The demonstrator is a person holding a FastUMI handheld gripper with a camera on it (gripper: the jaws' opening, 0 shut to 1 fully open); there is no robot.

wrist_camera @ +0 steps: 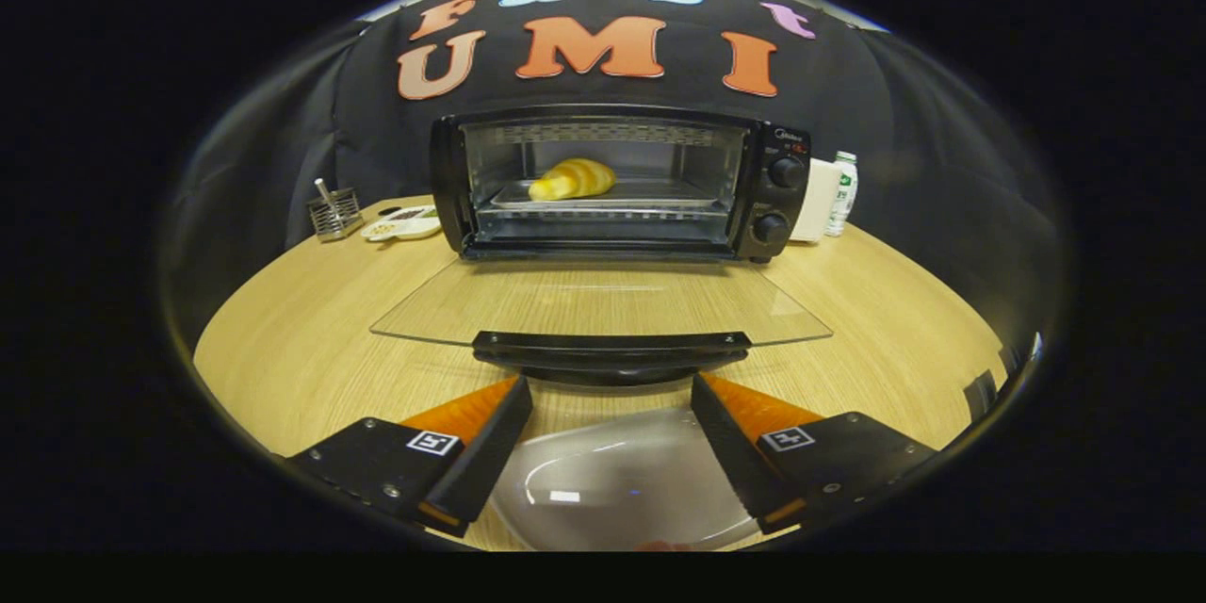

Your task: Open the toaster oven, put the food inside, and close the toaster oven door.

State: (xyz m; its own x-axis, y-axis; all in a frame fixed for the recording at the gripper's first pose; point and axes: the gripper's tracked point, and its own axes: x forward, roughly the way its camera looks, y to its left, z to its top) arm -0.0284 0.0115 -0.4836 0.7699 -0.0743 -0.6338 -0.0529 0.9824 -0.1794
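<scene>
A black toaster oven (617,184) stands at the back of the wooden table (311,339). Its glass door (603,306) is folded down flat toward me, with the dark handle (611,350) at its near edge. Inside, a yellow striped bread roll (573,179) lies on the metal tray (608,198). My gripper (611,386) is open, its fingertips just short of the door handle and nothing held between them. A clear glass plate (617,490) lies on the table under the fingers.
To the oven's left are a small wire holder (334,212) and a white dish (403,224). A white box (815,200) and a bottle (842,192) stand at its right. Two control knobs (785,172) are on the oven's right panel.
</scene>
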